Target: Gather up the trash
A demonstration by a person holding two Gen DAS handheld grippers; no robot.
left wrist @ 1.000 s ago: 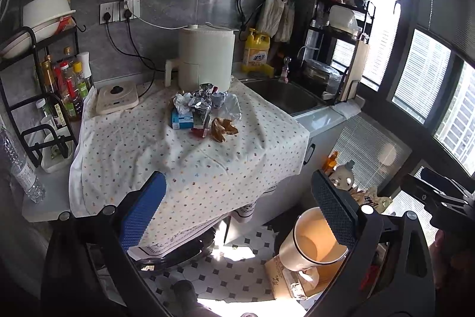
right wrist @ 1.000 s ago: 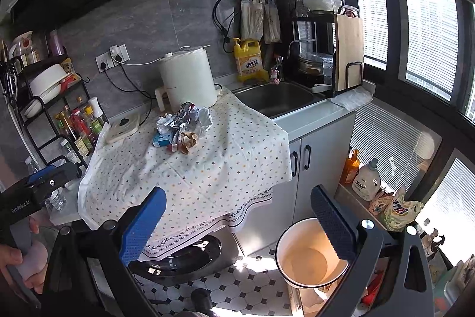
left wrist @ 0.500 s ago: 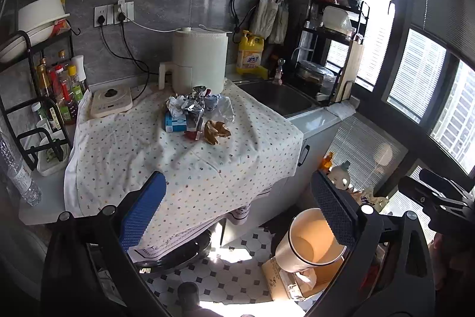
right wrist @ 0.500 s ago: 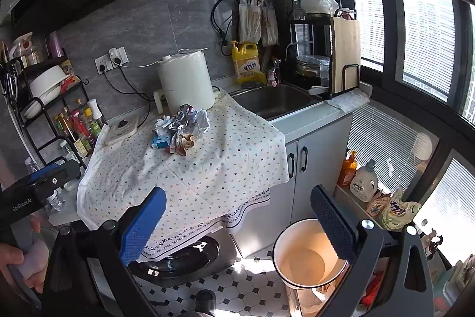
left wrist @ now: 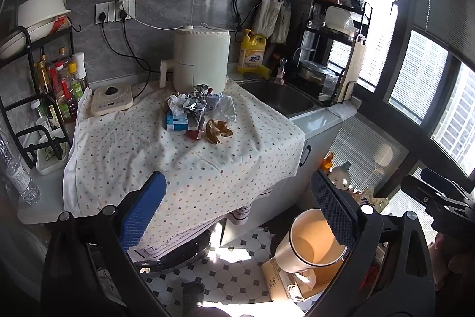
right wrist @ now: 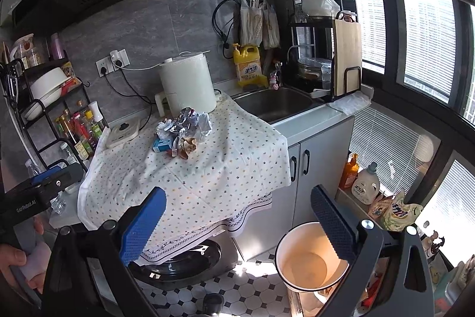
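Here, both grippers hang in the air well short of the counter, each with its jaws spread wide and nothing between them: the left gripper (left wrist: 237, 216) and the right gripper (right wrist: 237, 219) both look across the dotted tablecloth (left wrist: 184, 156) toward the trash pile (left wrist: 199, 115). That pile sits on the tablecloth just in front of the white appliance (left wrist: 202, 61), which serves as the landmark here. It is made of crumpled silver foil wrappers (right wrist: 181, 124), a small blue box (left wrist: 175, 122) at the pile's left edge, a brown crumpled scrap (left wrist: 218, 131) at its near right, and a bit of red packaging, hard to make out, between them. Left of the white appliance lies a flat cream induction hob (left wrist: 111, 98), and beyond that a black rack of sauce bottles (left wrist: 61, 85). Right of the appliance stands a yellow detergent bottle (right wrist: 248, 66) beside the steel sink (right wrist: 273, 103). Well below and to the right of the appliance, on the tiled floor, stands a cream bin (right wrist: 305, 260) with a dark rim, open-topped, its inside showing only an orange-lit bottom.
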